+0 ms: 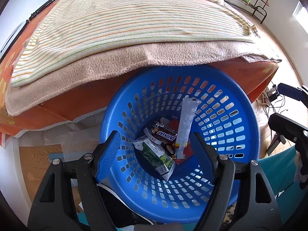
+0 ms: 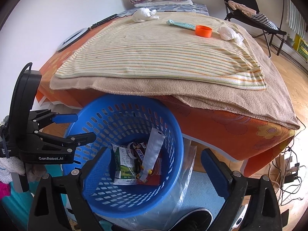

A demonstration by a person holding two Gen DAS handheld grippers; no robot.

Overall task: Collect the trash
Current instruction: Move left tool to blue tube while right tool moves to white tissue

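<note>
Blue perforated plastic forms the basket (image 2: 173, 134), which stands on the floor hard against the table's (image 2: 221, 130) near edge, presumably so that litter can be dropped straight in. It holds collected trash: a green-and-white milk carton (image 1: 156, 156), a Snickers wrapper (image 1: 166, 135) and a long white sachet (image 1: 186, 121) leaning upright on the inner wall.

Left tongs (image 1: 156, 150) hang over the basket mouth, jaws spread wide and empty. Right tongs (image 2: 154, 165) hover at the basket's rim, likewise parted with nothing between them. Both appear to sit between pickups.

Uncollected items remain on the far side of the table, well apart from the basket: two crumpled white tissues (image 2: 229, 32) (image 2: 143, 14), an orange cap (image 2: 203, 31) and a pale teal tube (image 2: 181, 25) just beside it.

Surface: a striped towel (image 2: 154, 55) laid over a beige blanket (image 2: 269, 96), over an orange floral cloth. Room: wooden floor, white wall, folded quilts behind, a folding chair (image 2: 246, 9) to the right, cables on the floor.
</note>
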